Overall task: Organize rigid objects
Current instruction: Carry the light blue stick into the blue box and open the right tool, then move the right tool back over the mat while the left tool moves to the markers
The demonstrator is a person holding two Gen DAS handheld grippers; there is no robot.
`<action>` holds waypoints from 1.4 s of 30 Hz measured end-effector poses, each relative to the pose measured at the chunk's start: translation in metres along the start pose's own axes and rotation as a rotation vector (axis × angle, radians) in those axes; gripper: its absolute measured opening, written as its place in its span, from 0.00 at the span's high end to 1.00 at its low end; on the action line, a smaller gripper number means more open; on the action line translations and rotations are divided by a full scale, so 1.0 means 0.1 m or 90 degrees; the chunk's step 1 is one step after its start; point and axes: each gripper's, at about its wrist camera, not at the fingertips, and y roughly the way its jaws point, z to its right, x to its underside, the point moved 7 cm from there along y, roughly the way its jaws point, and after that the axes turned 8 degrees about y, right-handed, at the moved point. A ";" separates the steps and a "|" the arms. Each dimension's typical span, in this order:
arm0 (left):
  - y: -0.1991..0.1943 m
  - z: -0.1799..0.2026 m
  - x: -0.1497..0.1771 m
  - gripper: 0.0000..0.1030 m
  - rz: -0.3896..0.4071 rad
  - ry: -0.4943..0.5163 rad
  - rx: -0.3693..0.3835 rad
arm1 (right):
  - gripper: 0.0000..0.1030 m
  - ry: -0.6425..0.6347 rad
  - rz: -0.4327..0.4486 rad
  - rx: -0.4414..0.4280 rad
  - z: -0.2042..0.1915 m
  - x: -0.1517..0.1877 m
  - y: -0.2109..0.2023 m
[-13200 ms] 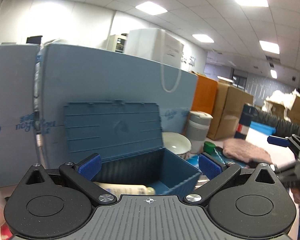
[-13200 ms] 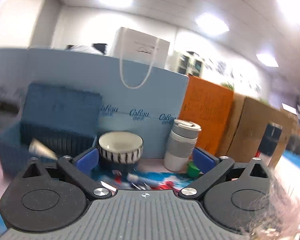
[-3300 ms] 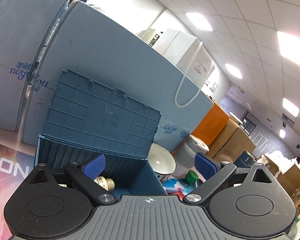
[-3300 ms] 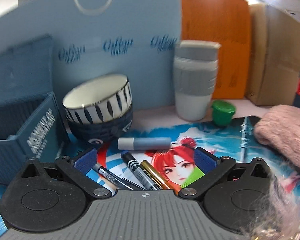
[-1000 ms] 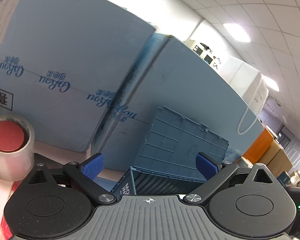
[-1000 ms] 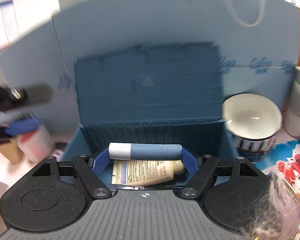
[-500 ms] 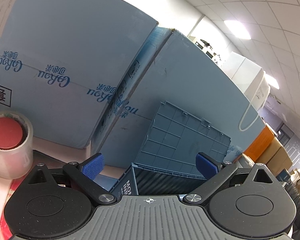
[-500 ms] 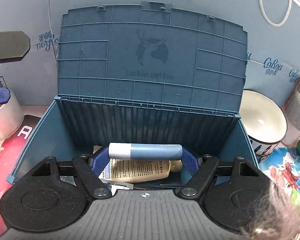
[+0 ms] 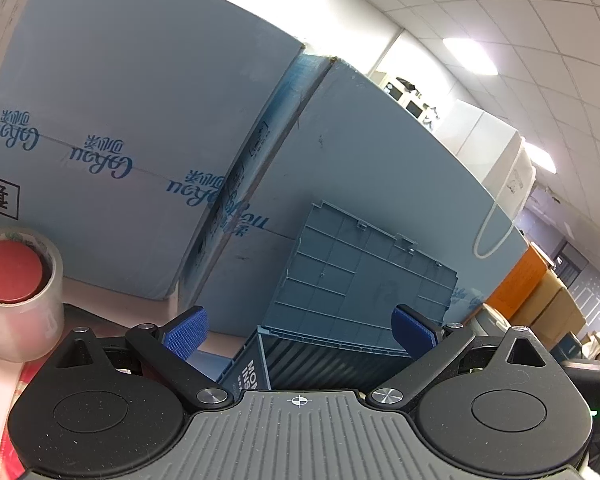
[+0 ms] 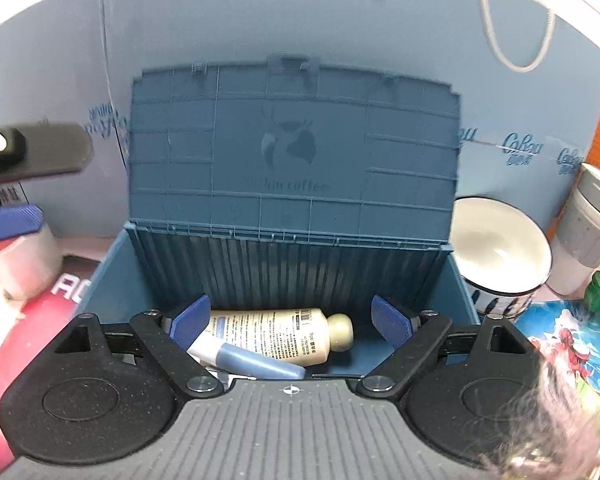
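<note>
- Right tongs have just been opening; they stand wide, nothing pinched.
- Blue-and-white plastic tube lies at 7 o'clock inside the open blue plastic box, against a cream bottle.
- Best withdraw straight up, clear of the lid.
- Left tongs gape wide, empty.

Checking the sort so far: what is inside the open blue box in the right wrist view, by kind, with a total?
Cream tube: 1
Blue-and-white tube: 1
Small metal item at the lower edge, unclear: 1
Total in the blue box: 3 visible
</note>
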 end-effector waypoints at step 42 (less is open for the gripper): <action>0.03 2.25 1.15 0.04 -0.137 0.210 0.401 | 0.06 0.459 0.269 0.143 3.06 1.45 -1.87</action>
